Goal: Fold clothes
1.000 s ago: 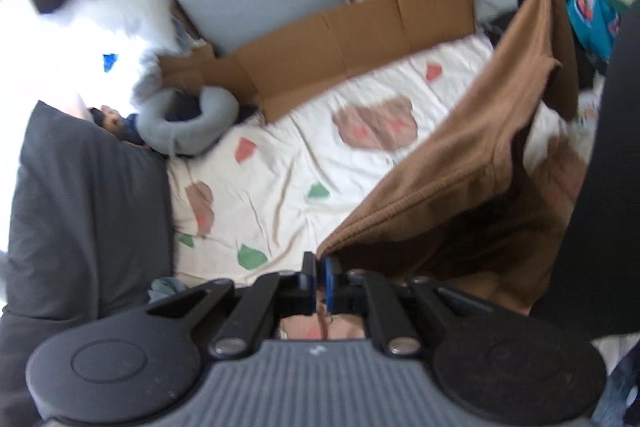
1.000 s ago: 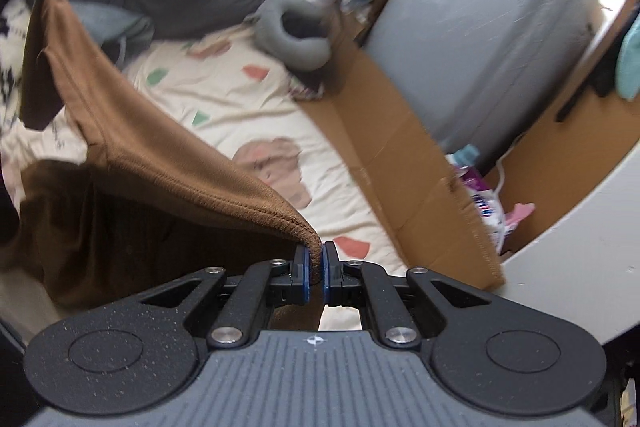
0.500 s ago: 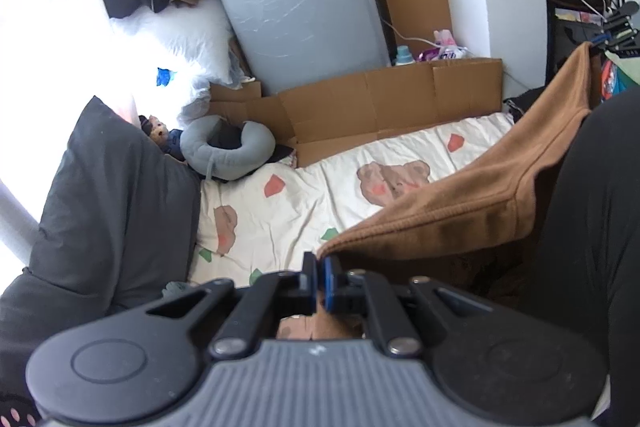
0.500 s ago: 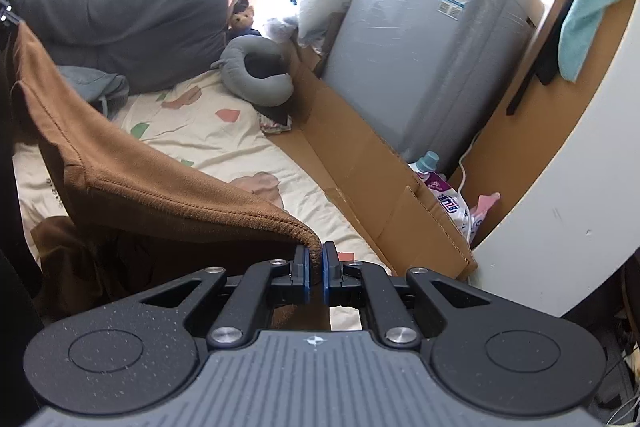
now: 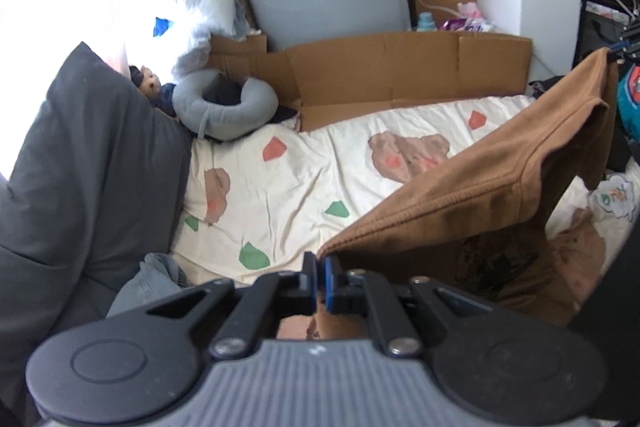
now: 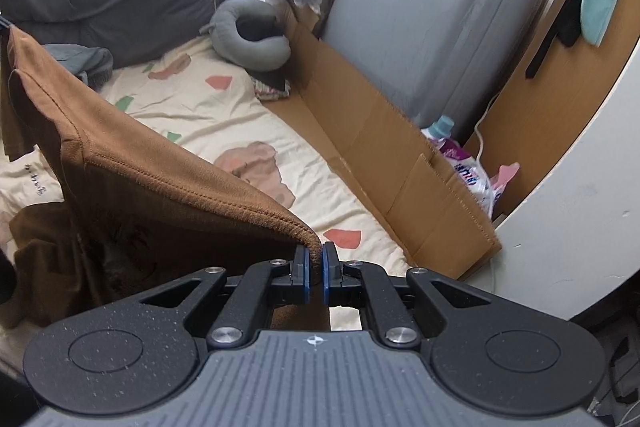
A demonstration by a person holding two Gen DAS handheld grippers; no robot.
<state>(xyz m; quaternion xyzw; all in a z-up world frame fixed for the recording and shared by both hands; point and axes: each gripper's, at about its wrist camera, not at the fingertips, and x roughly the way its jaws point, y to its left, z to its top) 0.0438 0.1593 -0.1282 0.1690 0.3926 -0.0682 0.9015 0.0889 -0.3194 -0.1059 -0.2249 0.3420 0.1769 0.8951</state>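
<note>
A brown garment hangs stretched above the bed, held by its hem at two corners. My left gripper is shut on one hem corner at the bottom middle of the left wrist view. The hem runs up and right to the far corner, where the right gripper's tips pinch it. In the right wrist view my right gripper is shut on the other corner of the brown garment, whose hem stretches up to the left edge. The garment's lower part sags onto the sheet.
The bed has a cream sheet with bear prints. A dark grey pillow, a grey neck pillow and a small grey cloth lie at its head. A cardboard panel and a grey appliance line the far side.
Both views tilted up to show more of the room, then dipped back toward the bed. The garment stays stretched between the two shut grippers, and its hem now sags lower.
</note>
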